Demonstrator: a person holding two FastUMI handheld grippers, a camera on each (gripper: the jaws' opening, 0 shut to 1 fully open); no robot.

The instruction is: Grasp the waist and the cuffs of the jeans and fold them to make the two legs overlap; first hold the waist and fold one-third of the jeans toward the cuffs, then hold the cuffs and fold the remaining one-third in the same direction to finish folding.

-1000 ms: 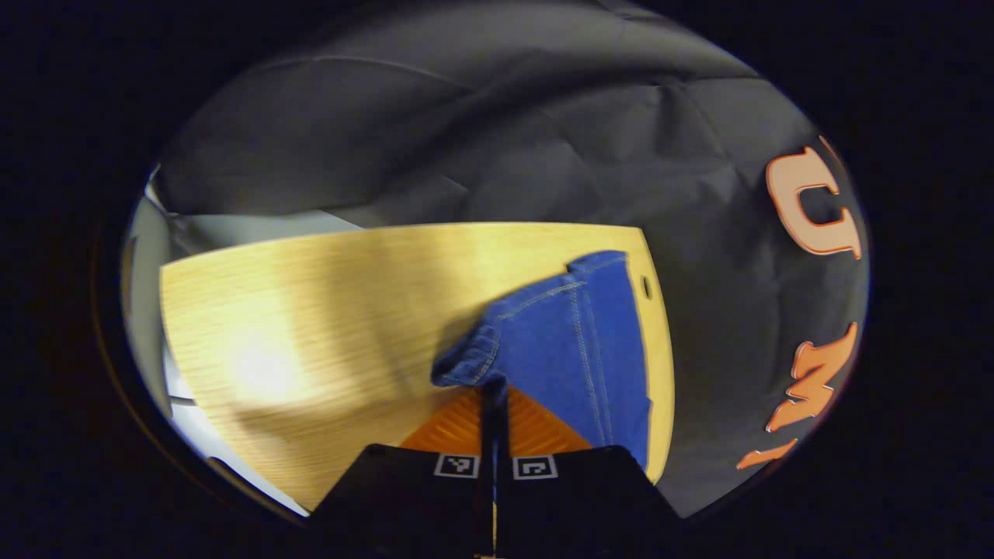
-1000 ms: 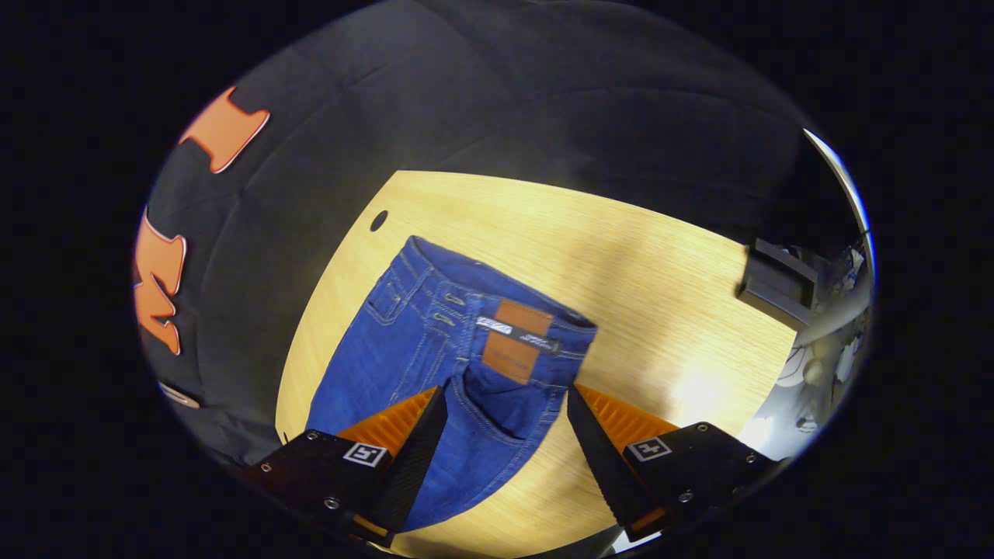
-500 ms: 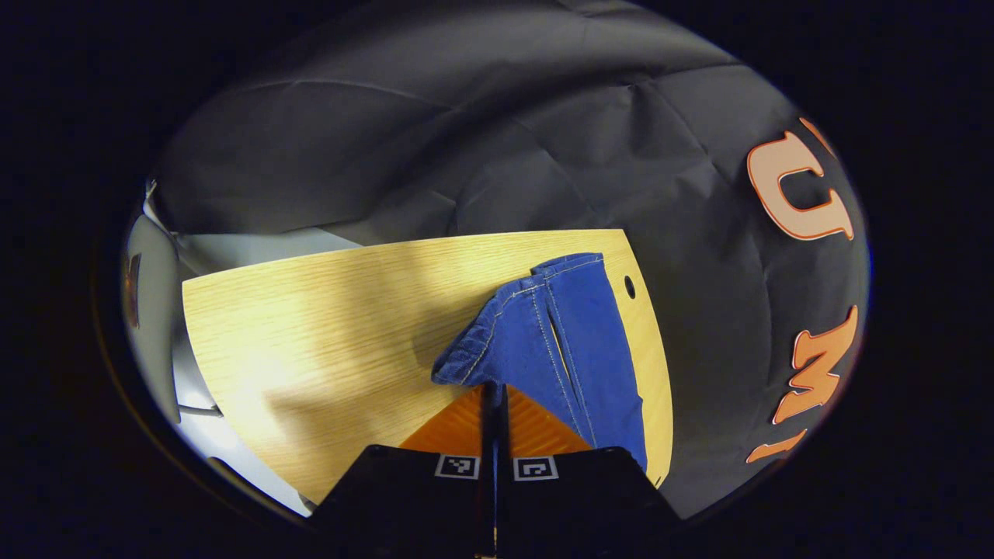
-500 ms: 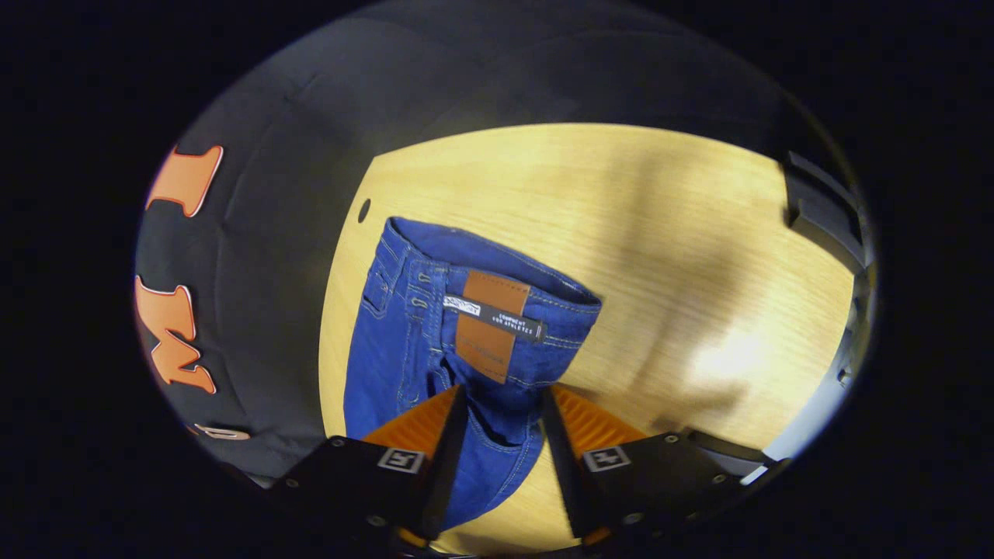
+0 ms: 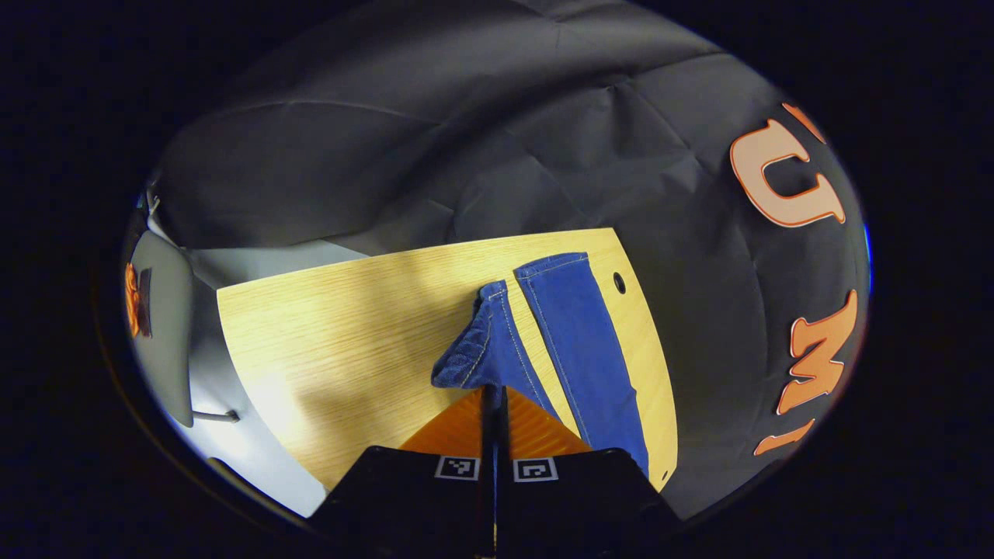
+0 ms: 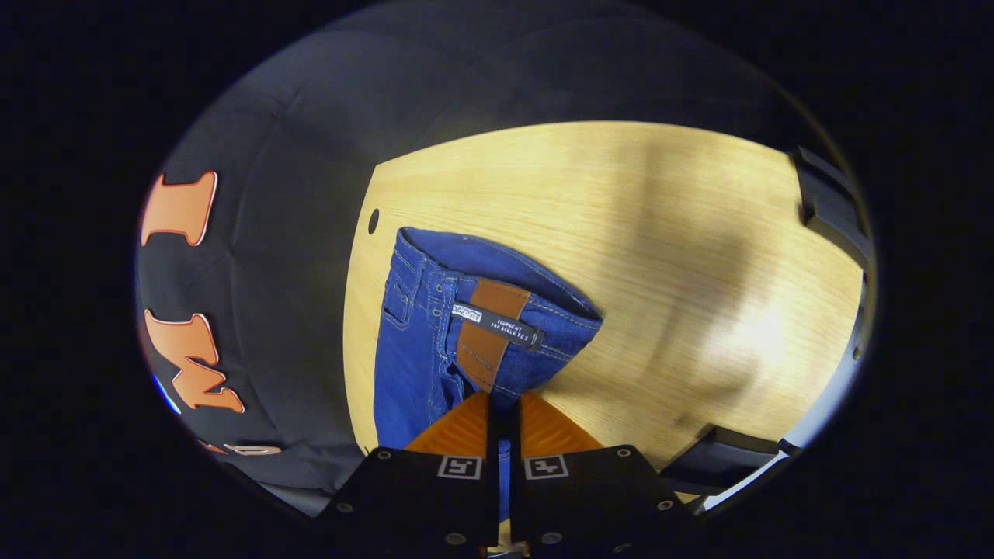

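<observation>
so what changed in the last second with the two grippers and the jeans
The right gripper closed from wide open onto the jeans by the waist patch. The left gripper stayed shut on one cuff, which pulled away from the other leg. The table stayed put.

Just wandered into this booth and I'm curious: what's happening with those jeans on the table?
A person is folding blue jeans on a wooden table with a pair of tongs in each hand. The left tongs are shut on one leg cuff, lifted off the table beside the other leg, which lies flat. The right tongs are shut on the waist, near the brown patch. The legs do not overlap yet.
</observation>
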